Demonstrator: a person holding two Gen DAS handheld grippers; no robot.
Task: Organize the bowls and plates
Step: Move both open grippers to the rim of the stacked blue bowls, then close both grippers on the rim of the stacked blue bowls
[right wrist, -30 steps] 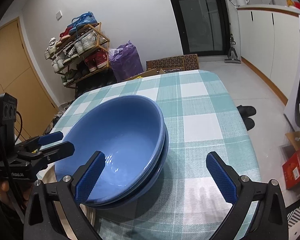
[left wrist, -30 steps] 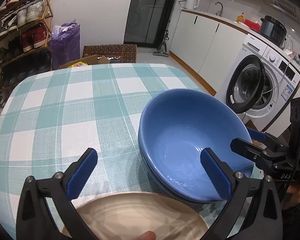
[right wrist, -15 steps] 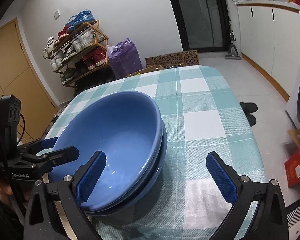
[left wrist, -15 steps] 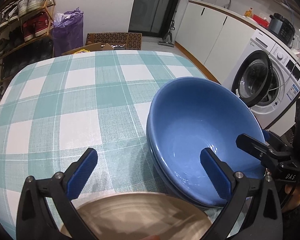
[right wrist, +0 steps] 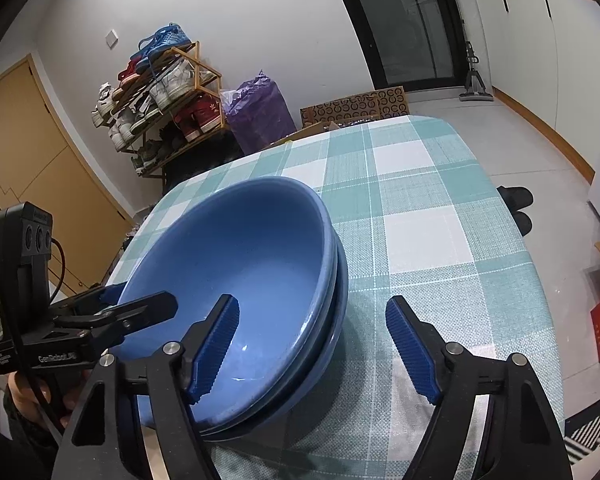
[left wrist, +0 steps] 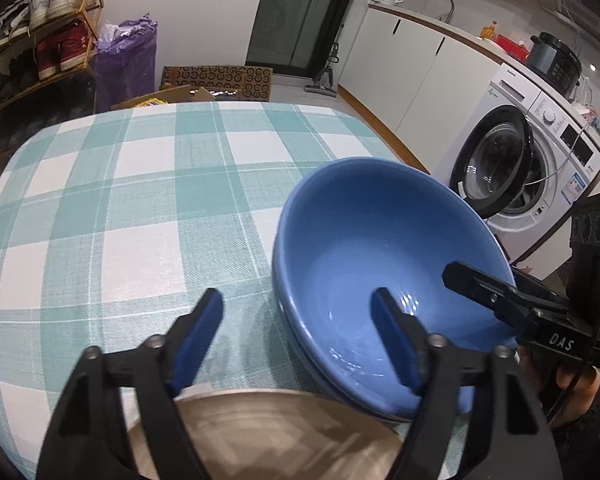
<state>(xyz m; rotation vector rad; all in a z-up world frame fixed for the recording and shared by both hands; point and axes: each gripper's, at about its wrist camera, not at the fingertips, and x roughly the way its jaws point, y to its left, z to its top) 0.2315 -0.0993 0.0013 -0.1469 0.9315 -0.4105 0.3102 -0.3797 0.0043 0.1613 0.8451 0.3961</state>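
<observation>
Two glossy blue ceramic bowls (left wrist: 384, 264) sit nested one inside the other on the desk with the teal-and-white checked cloth (left wrist: 140, 208), near its right edge. The left hand-held gripper (left wrist: 296, 332) straddles the near-left rim of the stack, one blue pad inside the top bowl and one outside; its jaws are closing but do not yet press on the rim. The right hand-held gripper (right wrist: 312, 344) does the same on the opposite side, jaws likewise closing with the rim between them, not yet clamped.

To grip well, both should probably close evenly and at the same depth, so the stack lifts level and the glazed wall does not slide out of the pads. It seems wise to catch both rims together, or the lower bowl may stay behind.

A beige round plate (left wrist: 260, 432) lies just beside the bowls under the left hand-held gripper, blurred and cut off by the frame edge. Whether it touches the bowls cannot be told. The bowls' bases are hidden.
</observation>
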